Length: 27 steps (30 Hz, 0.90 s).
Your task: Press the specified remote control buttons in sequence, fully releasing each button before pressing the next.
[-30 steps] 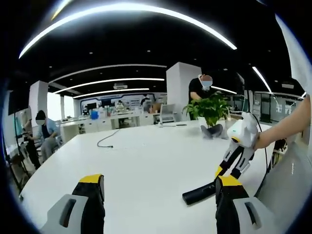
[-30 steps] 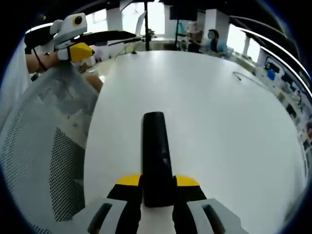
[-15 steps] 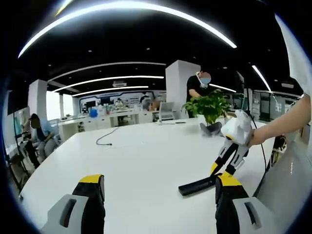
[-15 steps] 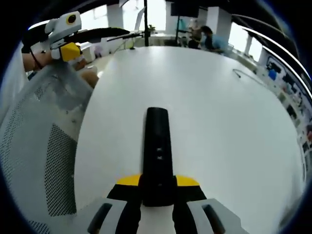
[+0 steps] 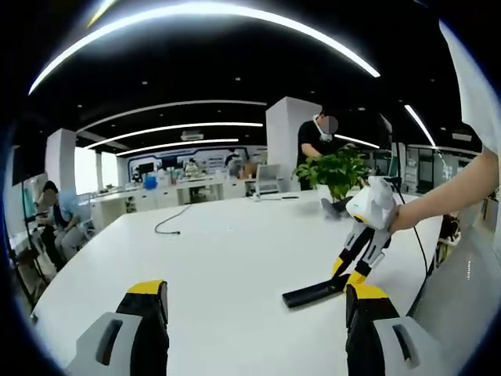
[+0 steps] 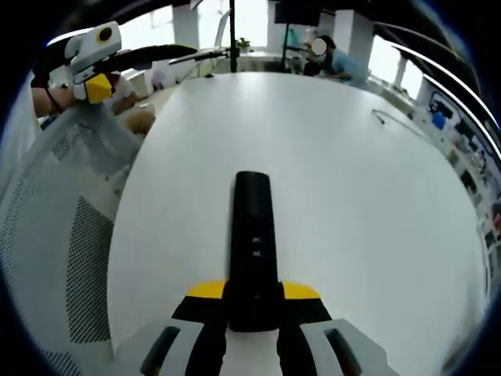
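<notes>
A long black remote control runs straight out from my right gripper, whose yellow-tipped jaws are shut on its near end. Small buttons show on its top face. In the left gripper view the same remote slants down from the right gripper, its free end low over the white table; I cannot tell if it touches. My left gripper stands open, jaws wide apart with nothing between them. It also appears raised at upper left as the left gripper.
A potted plant stands at the table's far right, with a standing person behind it. A dark cable lies on the far side. A grey mesh chair back lies close beside the table's edge. A seated person is far left.
The right gripper has carried the remote a little leftward and farther over the table in the left gripper view. My left gripper stays open and still.
</notes>
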Available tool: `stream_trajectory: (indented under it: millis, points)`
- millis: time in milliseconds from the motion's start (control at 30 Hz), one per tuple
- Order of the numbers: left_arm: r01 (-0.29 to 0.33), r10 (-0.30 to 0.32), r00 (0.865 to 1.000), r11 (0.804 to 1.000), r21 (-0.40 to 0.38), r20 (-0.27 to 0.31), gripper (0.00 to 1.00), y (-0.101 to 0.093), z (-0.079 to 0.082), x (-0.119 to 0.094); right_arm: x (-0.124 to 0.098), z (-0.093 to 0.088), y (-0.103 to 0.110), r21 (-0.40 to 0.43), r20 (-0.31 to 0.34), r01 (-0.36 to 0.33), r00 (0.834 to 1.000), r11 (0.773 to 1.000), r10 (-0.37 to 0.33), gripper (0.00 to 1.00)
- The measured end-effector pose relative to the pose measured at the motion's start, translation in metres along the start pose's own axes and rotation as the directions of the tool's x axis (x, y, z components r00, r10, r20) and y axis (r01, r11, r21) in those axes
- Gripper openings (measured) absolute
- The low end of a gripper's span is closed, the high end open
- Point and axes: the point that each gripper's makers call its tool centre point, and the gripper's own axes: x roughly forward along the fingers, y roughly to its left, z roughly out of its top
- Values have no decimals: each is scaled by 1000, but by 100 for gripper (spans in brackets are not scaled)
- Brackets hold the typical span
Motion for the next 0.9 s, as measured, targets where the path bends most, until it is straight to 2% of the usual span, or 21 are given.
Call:
stream_trajectory:
  millis: [900]
  points:
    - [1,-1,1000,1000,-2,1,97,0,0,0,2,3,-35,33,-20,3,1000,999,-2,21]
